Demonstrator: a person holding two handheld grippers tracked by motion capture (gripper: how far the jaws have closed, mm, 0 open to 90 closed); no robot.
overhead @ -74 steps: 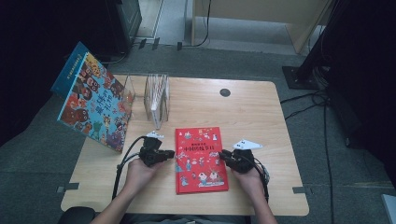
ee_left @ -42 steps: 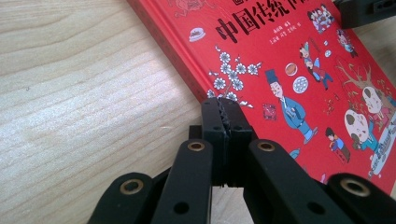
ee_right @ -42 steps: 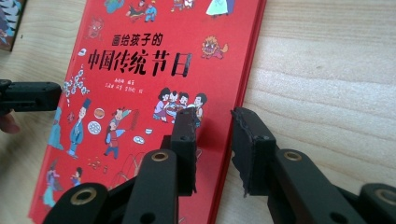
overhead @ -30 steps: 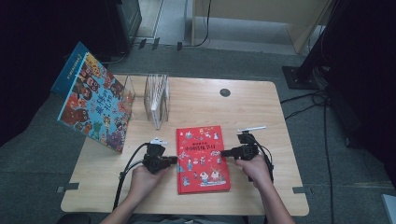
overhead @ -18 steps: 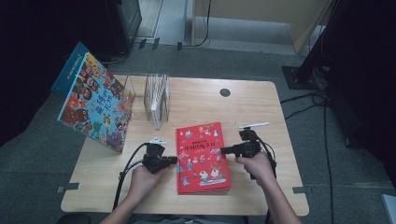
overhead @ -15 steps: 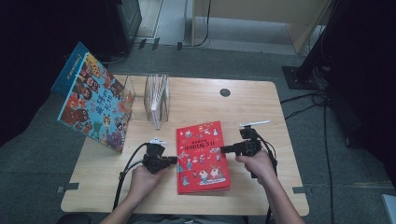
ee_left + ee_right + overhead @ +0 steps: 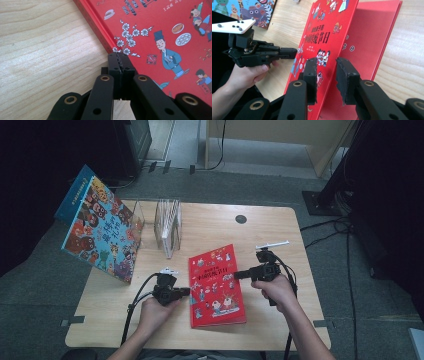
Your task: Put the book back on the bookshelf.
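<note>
A red picture book (image 7: 215, 285) lies on the wooden table (image 7: 280, 230) between my two grippers. My left gripper (image 7: 187, 291) is shut and empty, its tips (image 7: 120, 56) at the book's (image 7: 162, 30) left edge by the spine. My right gripper (image 7: 236, 275) reaches in from the right. The free edge of the front cover (image 7: 324, 30) passes between its jaws (image 7: 325, 67). The pads stand wider apart than the cover is thick. The cover is tilted up off the red inner page (image 7: 372, 37). The left gripper (image 7: 294, 53) shows across the book.
A large colourful picture book (image 7: 100, 227) leans at the table's left edge. A clear acrylic rack (image 7: 167, 225) stands beside it at the back. A dark round hole (image 7: 241, 219) marks the far middle. Cables trail from both grippers toward the front edge.
My right gripper has risen, and the front cover's right edge has come up off the flat book with it. The left gripper has stayed at the spine edge.
</note>
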